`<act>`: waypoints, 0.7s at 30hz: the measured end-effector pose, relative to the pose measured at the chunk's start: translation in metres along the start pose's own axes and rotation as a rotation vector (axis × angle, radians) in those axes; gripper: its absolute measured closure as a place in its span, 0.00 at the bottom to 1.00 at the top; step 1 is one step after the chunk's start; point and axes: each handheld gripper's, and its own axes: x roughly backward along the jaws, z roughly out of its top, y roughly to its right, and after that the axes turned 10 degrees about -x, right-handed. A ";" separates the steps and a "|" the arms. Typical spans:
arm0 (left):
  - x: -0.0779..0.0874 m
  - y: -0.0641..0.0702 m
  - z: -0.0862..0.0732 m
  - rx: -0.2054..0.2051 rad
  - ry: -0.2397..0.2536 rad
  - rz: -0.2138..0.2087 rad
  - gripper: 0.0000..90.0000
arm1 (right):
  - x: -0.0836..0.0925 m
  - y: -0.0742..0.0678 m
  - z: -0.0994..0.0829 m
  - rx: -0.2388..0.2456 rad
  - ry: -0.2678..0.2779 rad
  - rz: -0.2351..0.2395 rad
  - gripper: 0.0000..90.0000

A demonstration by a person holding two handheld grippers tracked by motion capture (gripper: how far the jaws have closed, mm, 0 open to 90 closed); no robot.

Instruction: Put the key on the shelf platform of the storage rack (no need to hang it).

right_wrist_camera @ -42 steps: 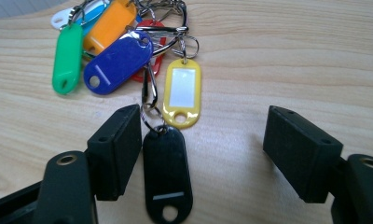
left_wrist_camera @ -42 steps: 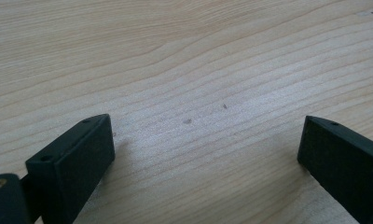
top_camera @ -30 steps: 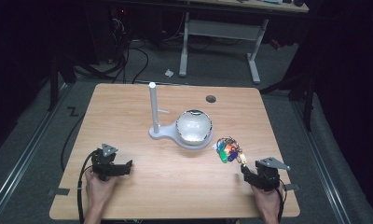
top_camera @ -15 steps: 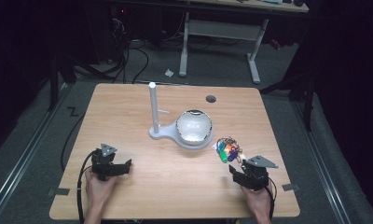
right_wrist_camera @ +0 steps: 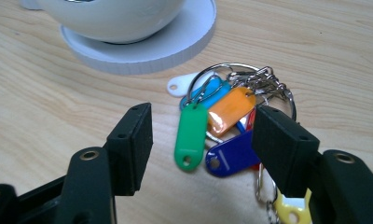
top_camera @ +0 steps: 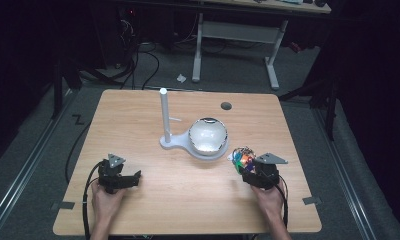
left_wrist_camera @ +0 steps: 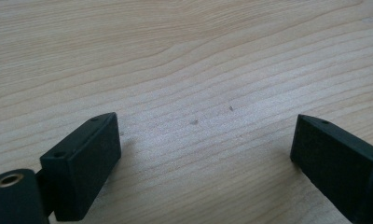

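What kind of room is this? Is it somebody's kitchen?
Probably not a kitchen: it looks like a lab or workshop. A bare wooden table stands on grey carpet, loose cables trail over the floor behind it, and another metal-legged workbench stands beyond.

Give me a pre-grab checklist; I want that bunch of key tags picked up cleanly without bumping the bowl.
1. Right hand-held gripper jaws apart, just been closing, not yet pressing: ok.
2. Key tags lie between the jaws: ok.
3. Whole bunch inside the jaws: not ok; the yellow tag and ring lie outside.
4. Bowl and its stand apart from the tags: ok.
5. Left hand-held gripper open over bare table, out of the way: ok.
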 end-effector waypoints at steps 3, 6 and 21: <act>0.000 0.000 0.000 0.003 0.001 0.001 0.10 | -0.004 0.002 0.004 -0.008 -0.002 -0.002 0.45; 0.000 0.000 0.000 0.002 0.002 0.000 0.11 | -0.013 0.005 0.012 -0.011 -0.025 -0.004 0.46; 0.001 0.001 0.000 0.009 0.000 0.001 0.12 | -0.036 0.013 0.034 -0.057 -0.058 -0.038 0.48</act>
